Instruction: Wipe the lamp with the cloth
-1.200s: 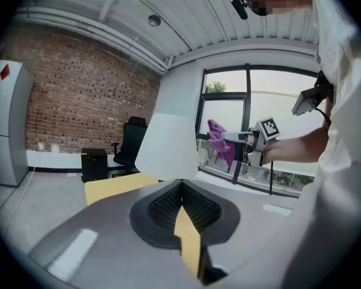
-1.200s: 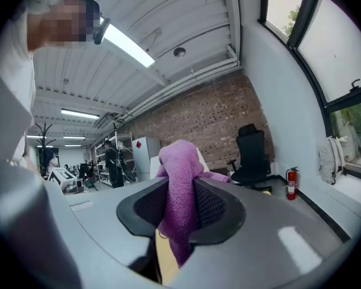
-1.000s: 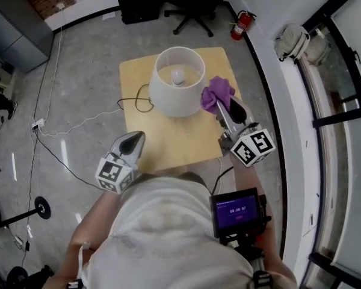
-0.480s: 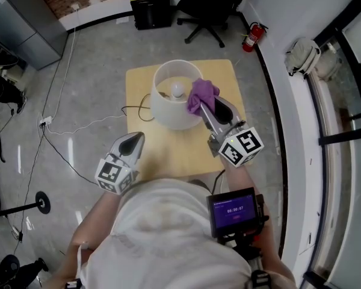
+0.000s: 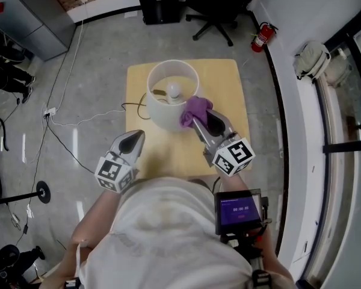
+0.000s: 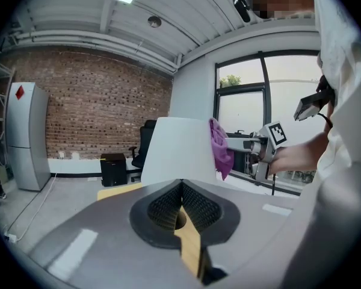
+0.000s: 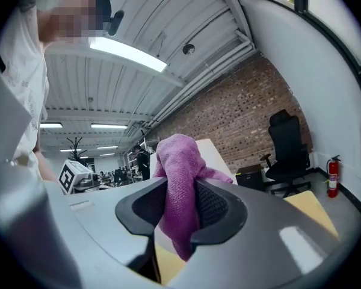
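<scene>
The lamp [image 5: 162, 110] hides its base under its own shade; the cloth [image 5: 194, 108] covers part of its rim.

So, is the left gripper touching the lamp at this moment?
Apart. The head view shows a strip of bare table between the left gripper and the lamp, so there is a plain gap.

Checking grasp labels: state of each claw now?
Left claw: closed, empty.
Right claw: holding the crumpled purple fabric cloth; its jaws have just been opening slightly, cloth between them.
</scene>
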